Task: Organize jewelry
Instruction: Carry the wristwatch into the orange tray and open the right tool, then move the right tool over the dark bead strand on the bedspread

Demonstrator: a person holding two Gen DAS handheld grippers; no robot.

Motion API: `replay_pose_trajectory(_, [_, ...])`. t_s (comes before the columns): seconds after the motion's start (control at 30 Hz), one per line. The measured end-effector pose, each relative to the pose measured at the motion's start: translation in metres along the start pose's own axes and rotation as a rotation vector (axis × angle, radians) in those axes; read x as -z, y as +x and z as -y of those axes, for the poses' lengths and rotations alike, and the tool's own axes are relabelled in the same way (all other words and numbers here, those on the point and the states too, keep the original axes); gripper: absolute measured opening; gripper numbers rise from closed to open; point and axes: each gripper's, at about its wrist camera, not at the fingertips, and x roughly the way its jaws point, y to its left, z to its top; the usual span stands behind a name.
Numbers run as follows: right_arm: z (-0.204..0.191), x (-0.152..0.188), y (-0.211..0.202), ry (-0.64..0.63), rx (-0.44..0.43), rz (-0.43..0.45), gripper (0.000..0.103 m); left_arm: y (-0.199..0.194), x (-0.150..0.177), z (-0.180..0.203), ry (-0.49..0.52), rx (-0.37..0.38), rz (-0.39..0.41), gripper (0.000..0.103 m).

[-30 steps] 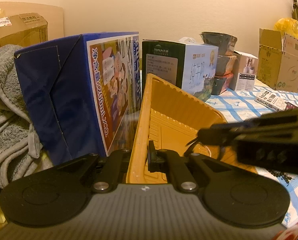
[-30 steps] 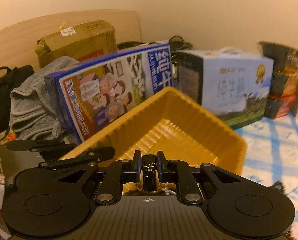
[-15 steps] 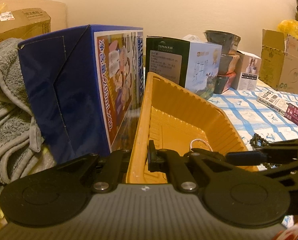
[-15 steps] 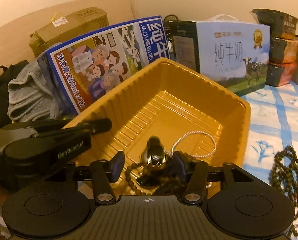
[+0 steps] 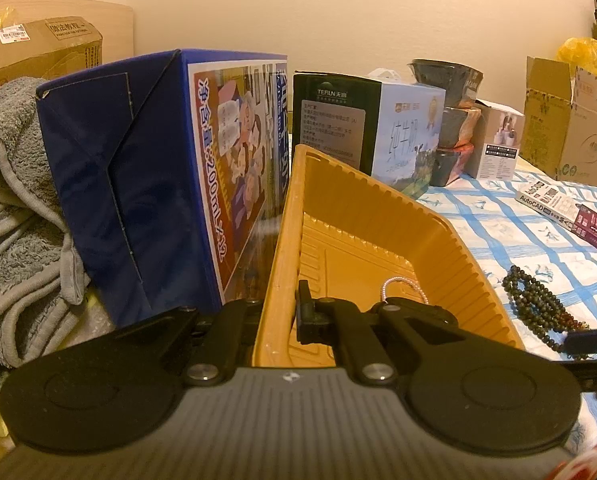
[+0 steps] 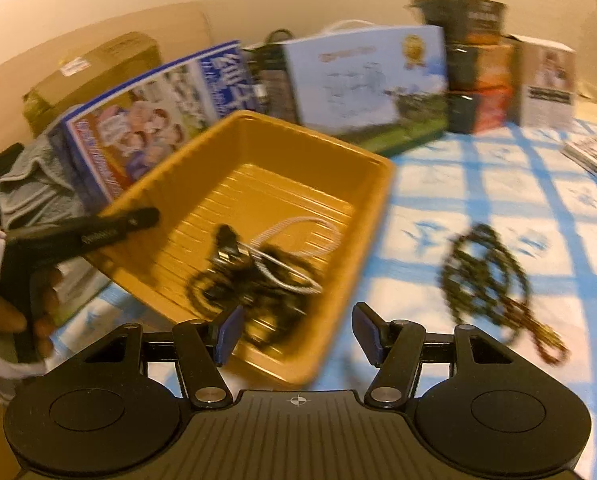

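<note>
Inspector: Since the earlier frames, right tool (image 6: 296,334) has been opening, leaving dark jewelry (image 6: 254,276) lying in the yellow tray (image 6: 374,184).

Clerk: Left view?

Inspector: Left tool (image 5: 280,312) is pinching the tray wall (image 5: 282,240), jaws narrow.

Clerk: Right view?

Inspector: Jaws standing wide, empty. Bead necklace (image 6: 486,276) is waiting on the checked cloth (image 6: 518,184); next calls for reaching there.

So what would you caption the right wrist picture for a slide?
Open right gripper, jaws just opened and empty, above the yellow tray holding dropped jewelry; a dark bead necklace waits on the checked cloth.
</note>
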Motion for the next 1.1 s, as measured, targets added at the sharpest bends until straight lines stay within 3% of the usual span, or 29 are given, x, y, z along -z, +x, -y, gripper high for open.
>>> replay_pose_trajectory(0.37, [0.045,0.008,-0.036,0.078,0.133,-0.014,0.06,0.001,0.0,0.002,0.01,-0.006,0.002,0.005])
replay_pose_trajectory(1.1, [0.068,0.013,-0.048,0.112,0.207,-0.045,0.06,0.001,0.0,0.003,0.012,-0.01,0.003,0.005])
